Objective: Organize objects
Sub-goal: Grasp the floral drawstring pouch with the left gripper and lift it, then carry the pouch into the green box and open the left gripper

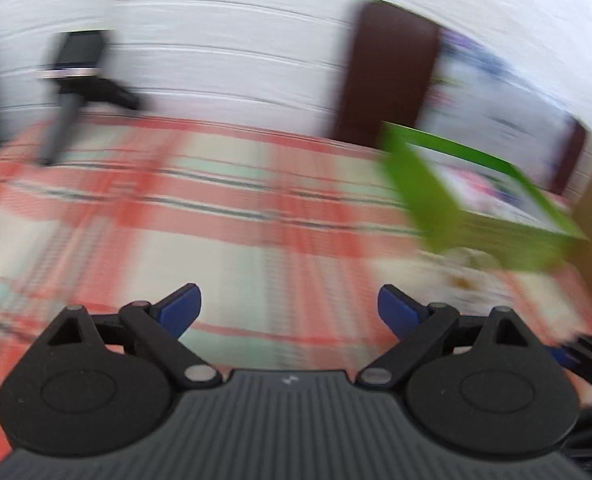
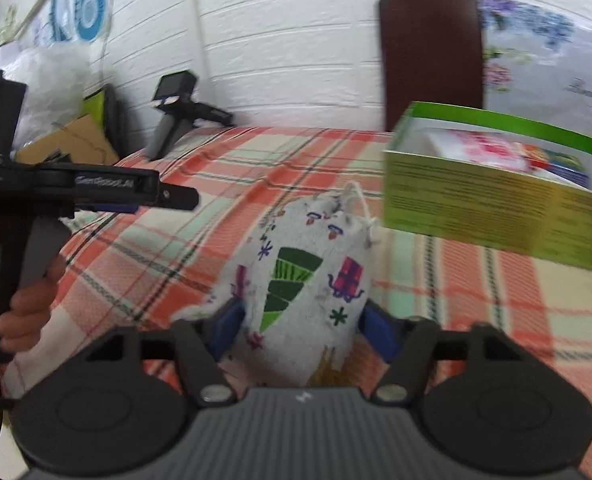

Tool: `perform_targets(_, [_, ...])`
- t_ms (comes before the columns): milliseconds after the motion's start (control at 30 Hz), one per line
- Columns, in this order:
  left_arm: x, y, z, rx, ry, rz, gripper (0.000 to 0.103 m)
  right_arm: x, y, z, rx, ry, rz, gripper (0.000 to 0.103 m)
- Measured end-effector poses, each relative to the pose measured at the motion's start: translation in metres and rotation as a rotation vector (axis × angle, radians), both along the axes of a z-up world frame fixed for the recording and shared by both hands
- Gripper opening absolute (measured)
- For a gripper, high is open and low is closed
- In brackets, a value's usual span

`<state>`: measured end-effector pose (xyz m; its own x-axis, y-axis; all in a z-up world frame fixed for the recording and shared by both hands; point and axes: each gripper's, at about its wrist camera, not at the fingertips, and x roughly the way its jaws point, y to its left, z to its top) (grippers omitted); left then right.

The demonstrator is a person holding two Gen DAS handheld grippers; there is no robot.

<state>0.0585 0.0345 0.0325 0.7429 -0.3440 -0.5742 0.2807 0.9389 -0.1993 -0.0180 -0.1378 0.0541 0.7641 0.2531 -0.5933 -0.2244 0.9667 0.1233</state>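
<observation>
1. Right gripper (image 2: 299, 328): blue pads sit either side of the white printed drawstring pouch (image 2: 303, 276), low on its body. Pouch fills the gap, but I can't tell from the right wrist view whether the pads are actually pressing or only flanking it; treat the grip as unconfirmed
2. Left gripper (image 1: 290, 308): jaws spread wide, nothing between them, over bare checked tablecloth (image 1: 200, 216). In the right wrist view it shows side-on at the left, held by a hand (image 2: 28, 300), well clear of the pouch
3. Pouch position: on the tablecloth, tied neck pointing away toward the green box (image 2: 495, 200), which sits just beyond and to the right. Box is open-topped and already has packets in it
4. Judgement: step in hand is securing the pouch to move it into the box
5. Doing it well: soft fabric sags, so close until the cloth visibly bunches at both pads before lifting. A grip this low leaves the neck end free to flop; lift straight up first, check it hangs steady
6. Clear the near box wall before moving across; it looks taller than the pouch lying down
7. Aim for free space beside the packets, lower, then release
8. Risk: pouch slides out if pads catch only loose cloth, or the drawstring snags the box rim. Box is light card, may shift if bumped; left gripper is free to brace it
</observation>
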Motion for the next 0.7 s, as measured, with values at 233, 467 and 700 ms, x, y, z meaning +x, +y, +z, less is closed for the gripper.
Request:
perform_targets(233, [-0.002,-0.062,-0.010,0.030,0.117,-0.176,0.103,-0.007,-0.013,-0.001,0.027,-0.010,0.017,0.095])
perform_targets(467, [-0.004,-0.066,-0.009,-0.022,0.212,-0.208,0.057,0.005,0.003,-0.011,0.030,0.005,0.114,0.054])
perform_targets(700, [0.000,-0.117,0.075,0.005,-0.068,-0.287,0.060,-0.008,-0.019,0.049,-0.069,-0.334,0.034,0.043])
